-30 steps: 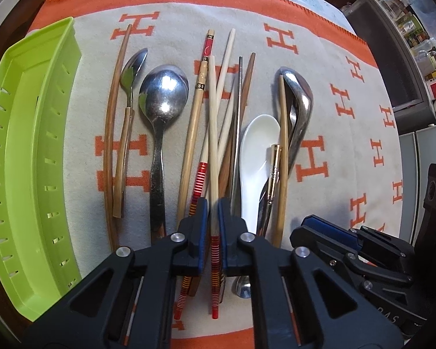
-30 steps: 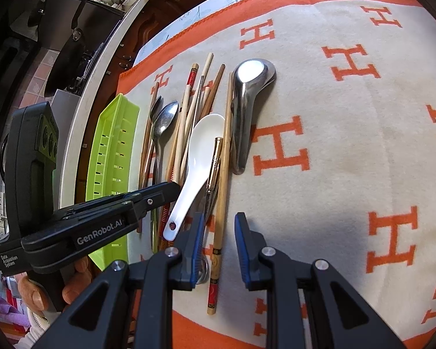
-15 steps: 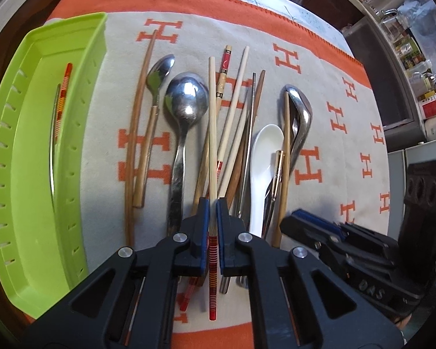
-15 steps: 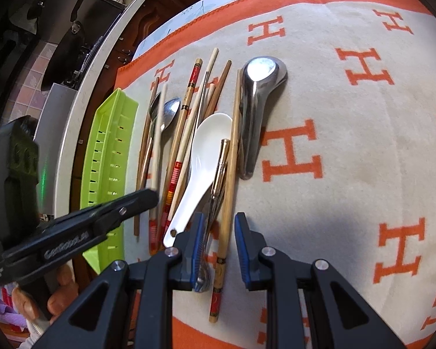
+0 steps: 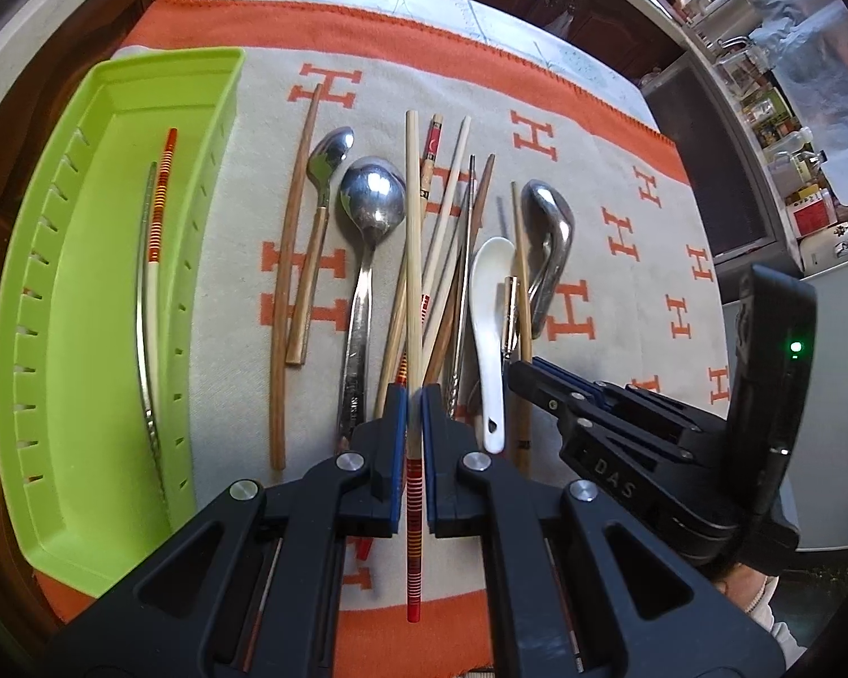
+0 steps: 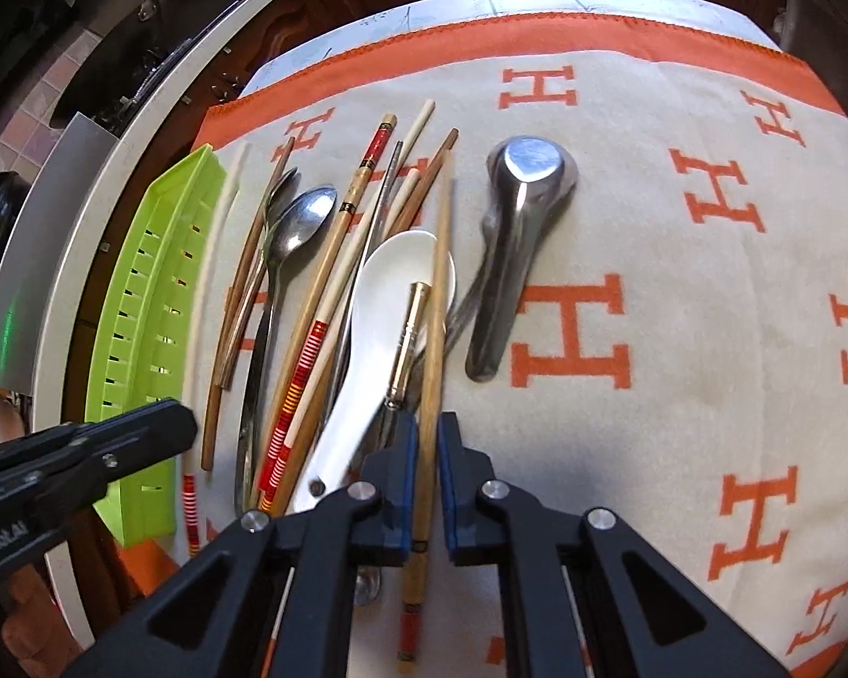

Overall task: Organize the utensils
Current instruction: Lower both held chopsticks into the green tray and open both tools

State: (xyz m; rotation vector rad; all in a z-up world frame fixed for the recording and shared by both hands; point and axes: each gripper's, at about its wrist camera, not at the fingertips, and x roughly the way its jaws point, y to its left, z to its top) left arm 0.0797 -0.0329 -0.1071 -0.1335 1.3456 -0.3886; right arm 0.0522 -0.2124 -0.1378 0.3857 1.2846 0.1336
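My left gripper (image 5: 414, 402) is shut on a cream chopstick (image 5: 413, 226) with a red-striped end, held above the utensil pile. The same gripper (image 6: 184, 430) shows at the left of the right wrist view, its chopstick (image 6: 212, 260) hanging beside the green tray (image 6: 141, 294). My right gripper (image 6: 427, 440) is shut on a wooden chopstick (image 6: 440, 282) that lies over the white ceramic spoon (image 6: 379, 327). In the left wrist view the green tray (image 5: 85, 395) holds a red-striped chopstick (image 5: 158, 209) and a metal chopstick (image 5: 144, 339).
On the orange-and-cream cloth (image 6: 678, 311) lie a steel ladle spoon (image 6: 514, 226), two metal spoons (image 5: 367, 214) and several more chopsticks (image 5: 288, 260). A hand holding the right gripper body (image 5: 763, 395) sits at the right. Kitchen counters surround the table.
My left gripper lifted the cream chopstick off the pile and rose. My right gripper's jaws closed from a wide gap onto the wooden chopstick.
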